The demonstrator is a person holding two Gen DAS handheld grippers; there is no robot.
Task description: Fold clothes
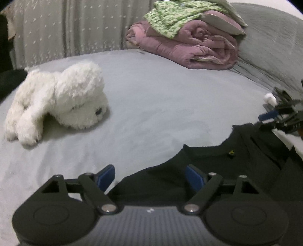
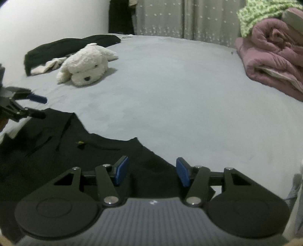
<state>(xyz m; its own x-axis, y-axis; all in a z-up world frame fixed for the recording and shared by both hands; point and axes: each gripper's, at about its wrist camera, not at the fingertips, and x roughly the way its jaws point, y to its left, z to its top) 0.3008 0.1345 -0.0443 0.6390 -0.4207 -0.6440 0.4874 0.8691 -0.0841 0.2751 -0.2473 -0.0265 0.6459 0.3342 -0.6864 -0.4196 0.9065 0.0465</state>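
Left hand-held gripper (image 1: 150, 177): released, its blue pads apart over the near edge of the black shirt, nothing pinched between them.
Right hand-held gripper (image 2: 152, 171): released too, pads apart above the other end of that shirt edge, not squeezing the cloth.
Bed (image 2: 180, 90): big, with a pale grey sheet, and it carries everything else.
Black shirt (image 1: 217, 166): spread flat on the near part of the bed, right under both grippers, with a tiny yellow mark near the neck.
Pink quilt (image 1: 191, 45): rolled up at the far side of the bed.
Green patterned cloth (image 1: 170, 17): lying on top of the quilt.
White plush dog (image 2: 85, 64): lying on the sheet, well apart from the shirt.
Dark cloth (image 2: 66, 45): lying behind the plush dog.
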